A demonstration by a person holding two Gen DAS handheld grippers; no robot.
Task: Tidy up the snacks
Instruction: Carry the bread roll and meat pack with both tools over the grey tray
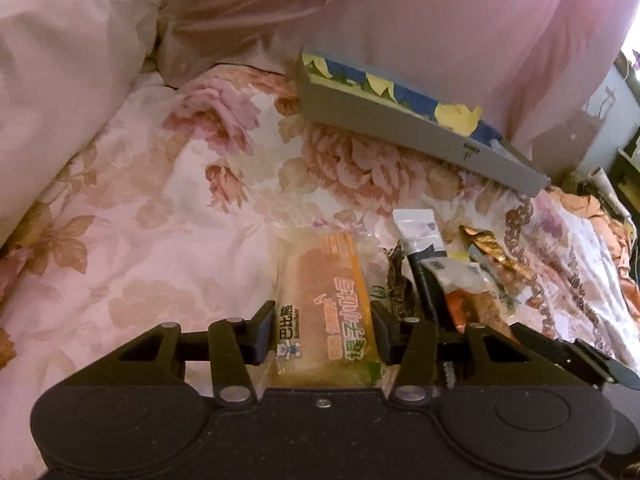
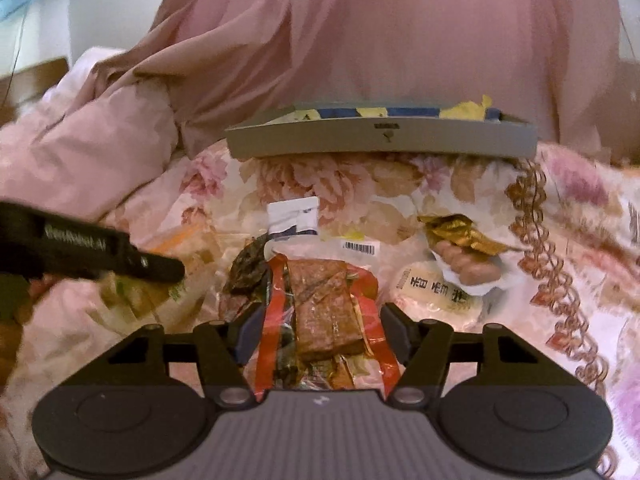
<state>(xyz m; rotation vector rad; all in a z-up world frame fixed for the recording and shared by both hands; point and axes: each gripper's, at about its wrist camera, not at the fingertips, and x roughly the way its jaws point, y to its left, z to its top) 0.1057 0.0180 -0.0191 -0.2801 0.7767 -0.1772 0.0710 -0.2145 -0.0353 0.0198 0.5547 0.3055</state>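
My left gripper [image 1: 322, 314] is shut on an orange bread packet [image 1: 320, 276], both pads against its long edges above the floral bedspread. My right gripper [image 2: 319, 320] is shut on a red-edged clear packet of brown dried slabs [image 2: 316, 284] that lies on the snack pile. A grey tray [image 2: 380, 136] stands beyond the pile, holding blue and yellow packets [image 2: 464, 111]. In the left wrist view the same tray [image 1: 400, 132] lies at the upper right. A black finger of the left gripper [image 2: 156, 267] shows at the left of the right wrist view.
Loose snacks lie between the grippers and the tray: a white sachet [image 2: 294, 216], a gold-wrapped sausage packet [image 2: 464, 240], a round pale cake packet [image 2: 432, 292] and a dark green packet [image 2: 248, 264]. A person in pink [image 2: 400, 40] sits behind the tray. A pink quilt [image 1: 60, 80] is bunched at the left.
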